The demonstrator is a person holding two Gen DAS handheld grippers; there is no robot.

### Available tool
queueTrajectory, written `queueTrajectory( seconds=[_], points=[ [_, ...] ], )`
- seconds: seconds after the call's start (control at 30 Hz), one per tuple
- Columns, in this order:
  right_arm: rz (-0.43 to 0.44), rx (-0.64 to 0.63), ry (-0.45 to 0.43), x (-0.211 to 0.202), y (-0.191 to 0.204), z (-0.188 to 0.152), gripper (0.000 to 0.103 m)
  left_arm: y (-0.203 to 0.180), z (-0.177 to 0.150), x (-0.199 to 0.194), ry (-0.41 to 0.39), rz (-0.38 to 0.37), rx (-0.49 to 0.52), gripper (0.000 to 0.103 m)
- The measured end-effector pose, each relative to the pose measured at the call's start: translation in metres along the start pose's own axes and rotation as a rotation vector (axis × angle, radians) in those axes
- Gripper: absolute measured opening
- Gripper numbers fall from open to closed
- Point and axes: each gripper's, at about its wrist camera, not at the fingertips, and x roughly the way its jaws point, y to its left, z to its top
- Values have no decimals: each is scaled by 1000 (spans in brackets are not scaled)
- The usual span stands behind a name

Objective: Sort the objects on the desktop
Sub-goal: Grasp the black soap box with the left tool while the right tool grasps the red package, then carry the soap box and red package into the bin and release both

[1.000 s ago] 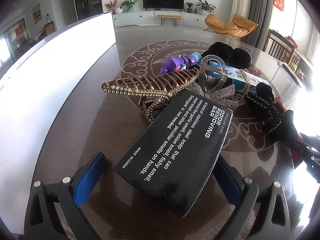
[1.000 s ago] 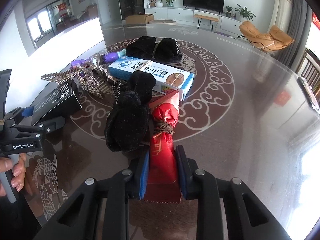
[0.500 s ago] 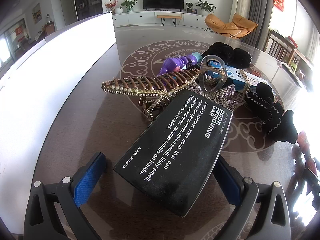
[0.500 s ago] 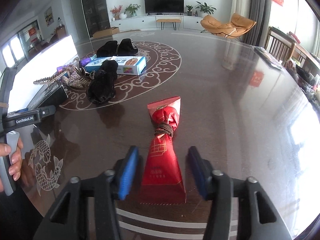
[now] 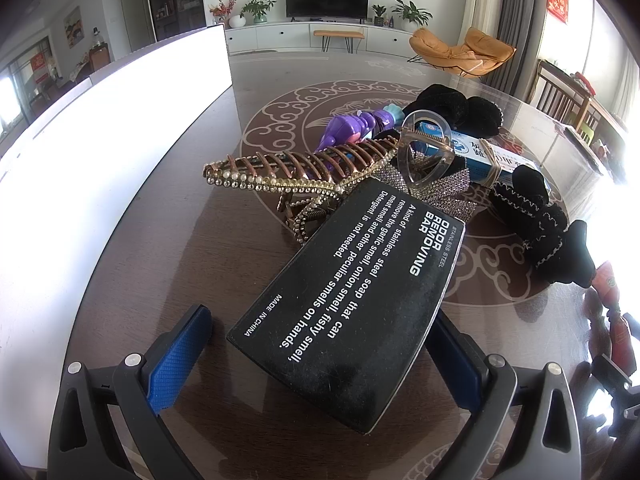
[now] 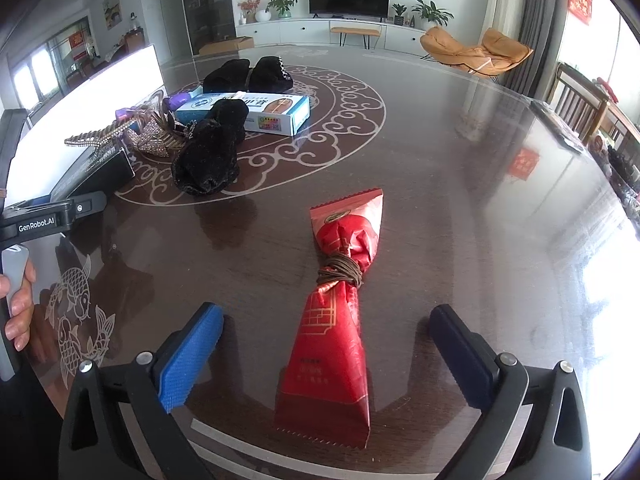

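My right gripper (image 6: 324, 352) is open, its blue pads wide on both sides of a red wrapped packet (image 6: 340, 312) tied with brown cord, which lies on the dark table, not touched. My left gripper (image 5: 316, 356) is open around a black box (image 5: 352, 304) marked "odor removing bar"; the right pad is at the box's edge, the left pad stands apart from it. Beyond the box lie a rhinestone hair claw (image 5: 296, 168), a clear clip (image 5: 424, 152), a purple toy (image 5: 352, 128), a blue-white carton (image 6: 256, 114) and black fuzzy items (image 6: 212, 152).
A white panel (image 5: 112, 128) stands along the table's left side. More black fuzzy items (image 6: 248, 76) lie at the back of the pile. The left gripper's body and the hand on it (image 6: 18, 304) show at the right wrist view's left edge. Chairs stand at the far right.
My right gripper carried the red packet back out of the pile, set it on the table and opened wide. My left gripper and the black box have not moved.
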Motion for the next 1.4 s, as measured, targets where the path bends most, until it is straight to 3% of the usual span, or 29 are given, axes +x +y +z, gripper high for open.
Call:
queueTrajectory(
  seconds=[0.17,0.37,0.47,0.6,0.7,0.77,0.83,0.87,0.9,1.0,1.07,1.1,1.23,1.4],
  points=[
    [-4,1,-11,0,1,-2,103,0,-2,-3,2,-10,15,103],
    [-4,1,-13,-1,1,-2,103,16,-21,-17,20,-108,159,103],
    [-4,2,-14,-1,1,-2,103,26,-24,-20,30,-108,160,103],
    [-2,0,-11,-1,1,-2,103,10,-13,-15,49,-156,190,103],
    [96,-21,32,-2,-6,6,102,-20,-3,-11,25,-76,297,103],
    [181,-18,62,-6,-21,17,89,-36,3,-11,4,-22,345,103],
    [188,-36,112,-8,-33,30,65,-43,6,-11,-2,0,350,98],
    [193,-46,139,-7,-37,35,62,-43,8,-13,-5,2,337,84],
    [199,-52,163,-5,-38,39,61,-41,9,-14,-4,-3,316,60],
    [200,-96,216,0,-29,42,54,-28,8,-18,22,-64,231,57],
    [191,-119,216,3,-20,39,29,-23,-1,-24,13,-71,225,57],
    [176,-123,207,4,-17,37,22,-19,-5,-28,9,-78,225,57],
    [159,-62,145,-5,-20,33,20,-8,-22,-51,-12,-119,205,57],
    [145,-53,62,-48,-21,35,20,14,-24,-89,-71,-194,88,57]
  ],
)
